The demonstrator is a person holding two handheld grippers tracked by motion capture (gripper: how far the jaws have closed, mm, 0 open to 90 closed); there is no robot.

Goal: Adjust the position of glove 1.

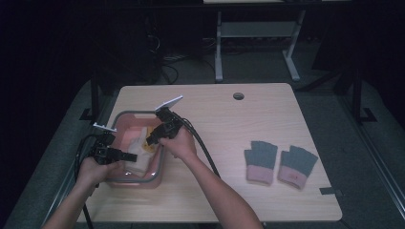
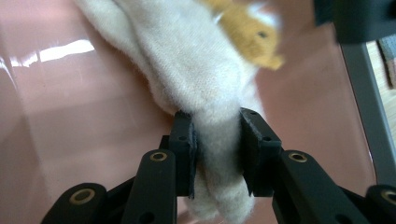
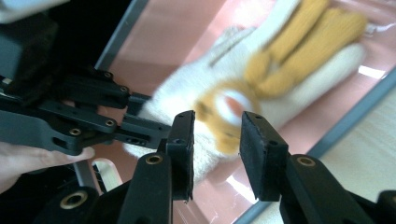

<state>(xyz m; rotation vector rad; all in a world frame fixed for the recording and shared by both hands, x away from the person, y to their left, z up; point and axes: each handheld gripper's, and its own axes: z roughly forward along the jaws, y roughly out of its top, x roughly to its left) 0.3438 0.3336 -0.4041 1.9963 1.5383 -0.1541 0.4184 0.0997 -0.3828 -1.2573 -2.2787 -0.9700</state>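
1. Table [image 1: 267, 119]: one light wooden top, lying under both grippers and running far off to the side of the right one.
2. Tub [image 1: 160, 164]: one pink tub with a grey rim, holding both grippers' tips inside its walls; its glossy floor [image 2: 70, 116] spreads beneath the left gripper's jaws.
3. Grippers: two. The left gripper [image 2: 215, 154] has its pads pressed onto the cream glove, pinching a fold of the fabric between them. The right gripper [image 3: 215, 149] has its jaws spread, nothing clamped, hovering just above the glove's orange patch.
4. Cream glove [image 2: 196, 65]: one cream knitted glove with orange fingers [image 3: 303, 42], lying in the tub; it stretches away ahead of the left gripper and sits right below and beyond the right gripper's tips.
5. Grey gloves: two, grey with pink cuffs, one [image 1: 261, 161] beside the other [image 1: 296, 165], flat on the table well apart from the right gripper, on the side away from the tub.
6. Hands: two, the left hand [image 1: 93, 171] and the right hand [image 1: 179, 145], one behind each gripper.
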